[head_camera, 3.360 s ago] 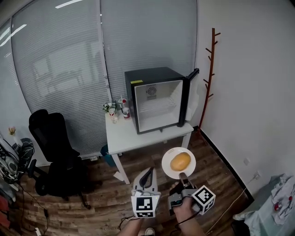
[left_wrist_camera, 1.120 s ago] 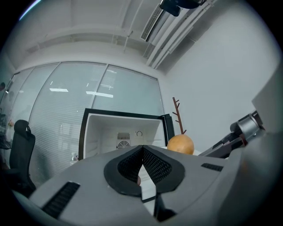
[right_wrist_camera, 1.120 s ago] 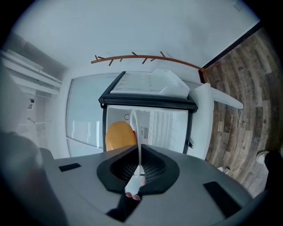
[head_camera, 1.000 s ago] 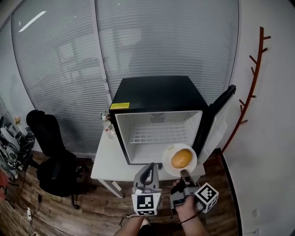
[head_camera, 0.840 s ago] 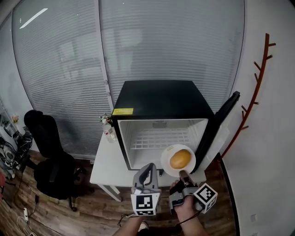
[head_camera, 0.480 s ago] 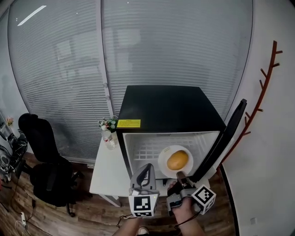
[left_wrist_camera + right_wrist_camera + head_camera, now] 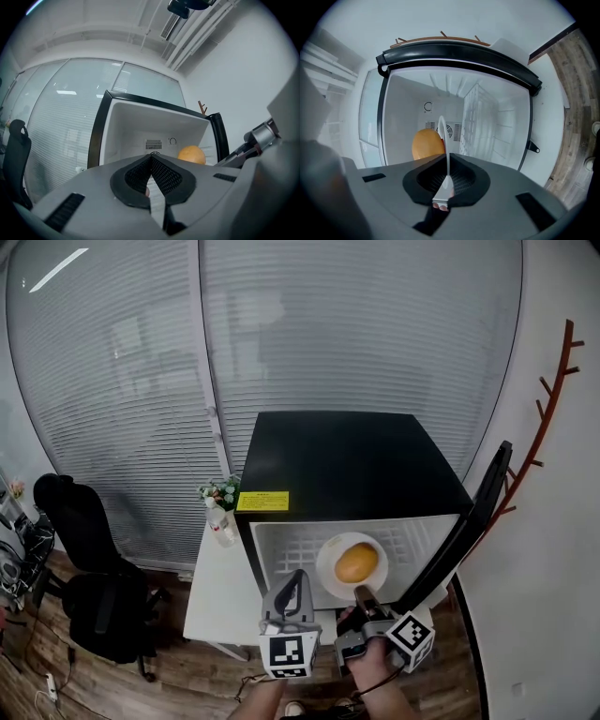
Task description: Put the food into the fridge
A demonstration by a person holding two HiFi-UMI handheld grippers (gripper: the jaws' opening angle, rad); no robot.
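A white plate [image 7: 330,576] carries an orange round bun [image 7: 355,562], and my right gripper [image 7: 360,594] is shut on the plate's near rim. The plate hovers in front of the opening of the black mini fridge [image 7: 347,470]. In the right gripper view the plate [image 7: 442,136] shows edge-on between the pads, the bun [image 7: 426,144] lies to its left, and the white fridge interior [image 7: 487,122] fills the background. My left gripper [image 7: 298,581] is beside it on the left, shut and holding nothing. Over its jaws the left gripper view shows the bun [image 7: 191,154].
The fridge door [image 7: 473,526] stands open at the right. The fridge rests on a white table [image 7: 217,592] with small bottles and flowers [image 7: 221,504] at its left. A black office chair [image 7: 80,549] stands on the left, a wooden coat rack [image 7: 553,399] on the right.
Both grippers and the plate have moved forward toward the fridge. The fridge looks nearer, and the plate now overlaps its opening instead of its lower front edge.
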